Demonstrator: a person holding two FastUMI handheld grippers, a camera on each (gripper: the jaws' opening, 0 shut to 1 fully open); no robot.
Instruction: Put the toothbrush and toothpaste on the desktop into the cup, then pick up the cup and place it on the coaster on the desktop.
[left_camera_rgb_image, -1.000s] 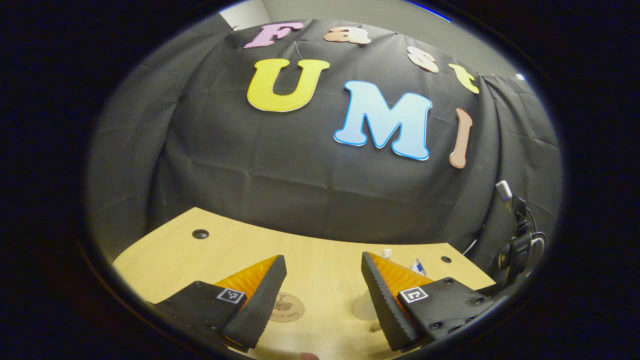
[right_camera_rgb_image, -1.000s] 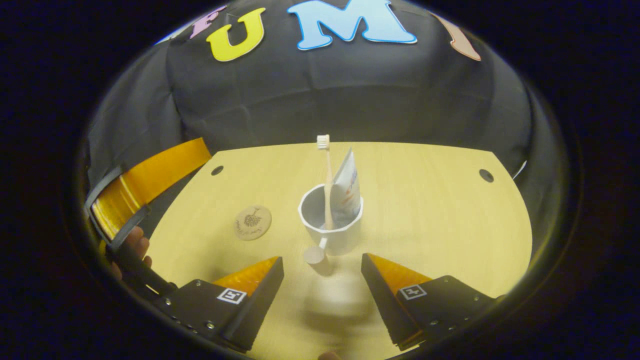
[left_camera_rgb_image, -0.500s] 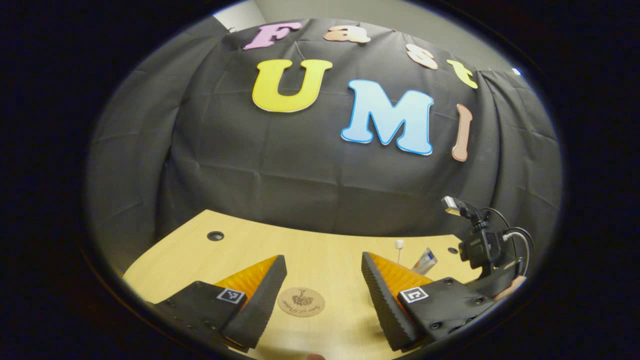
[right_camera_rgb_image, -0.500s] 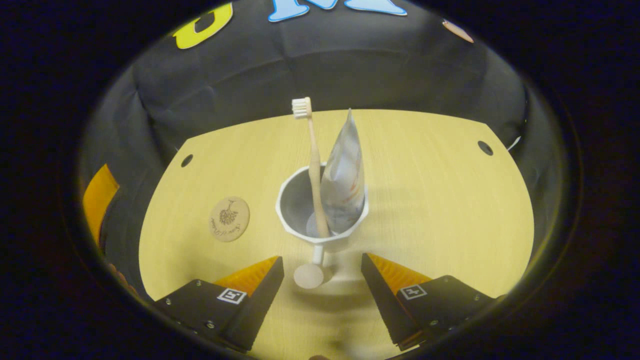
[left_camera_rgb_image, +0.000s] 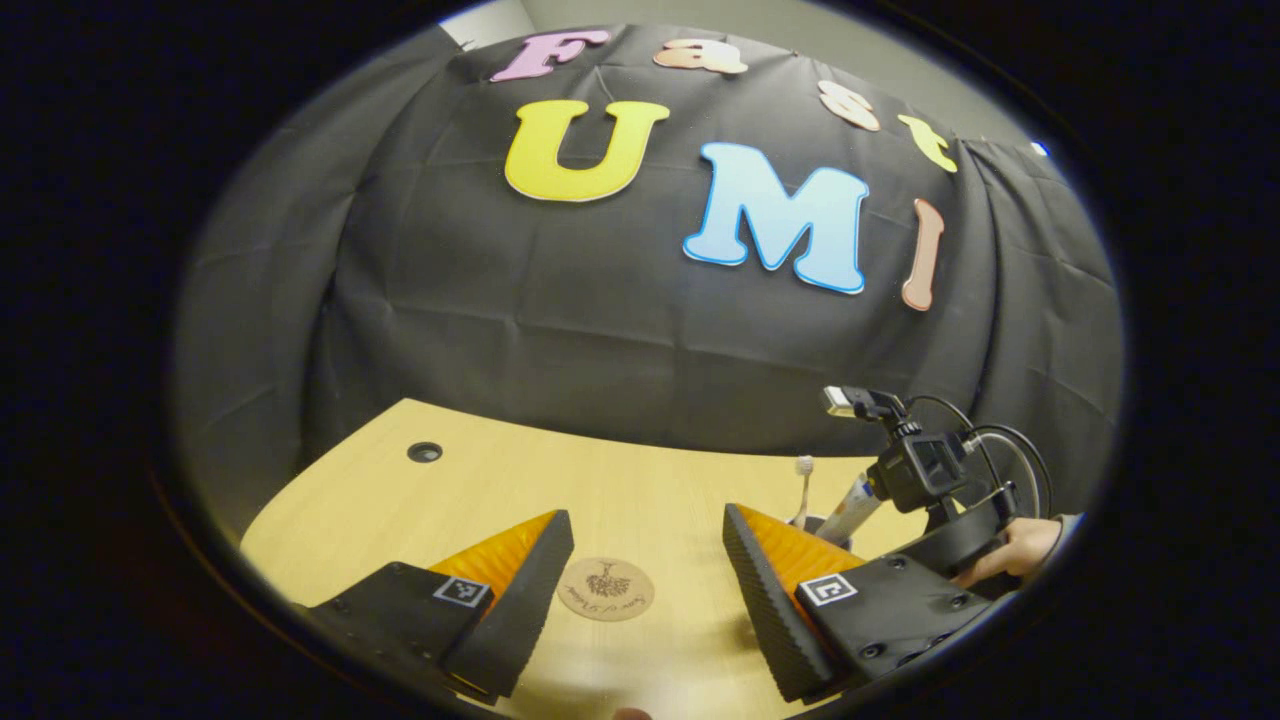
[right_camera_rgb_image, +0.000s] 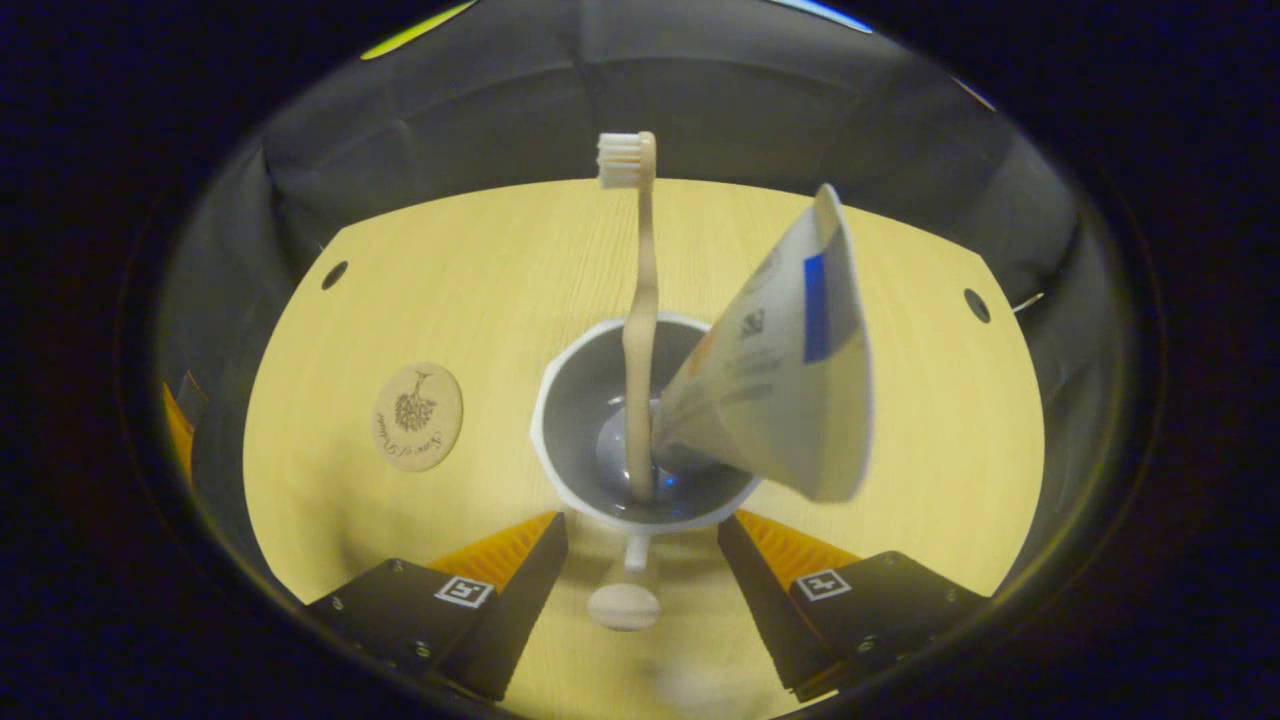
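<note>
Cup (right_camera_rgb_image: 640, 450) sits at centre frame in the right gripper view, toothbrush (right_camera_rgb_image: 640, 330) and toothpaste (right_camera_rgb_image: 790, 380) already standing inside, its knobbed handle (right_camera_rgb_image: 624, 600) between the spread-apart fingers of the right claw (right_camera_rgb_image: 640, 560). Close squarely on that handle and lift level. Coaster (right_camera_rgb_image: 417, 415) lies left on the surface (right_camera_rgb_image: 480, 280); the left claw (left_camera_rgb_image: 648, 560) hangs apart above it.

Light wood worktop (right_camera_rgb_image: 480, 280), grommet holes near both back corners. On it: round coaster (right_camera_rgb_image: 417, 416) left of the cup (right_camera_rgb_image: 560, 470), well apart. Cup stands upright mid-worktop, knobbed handle facing the near edge.
</note>
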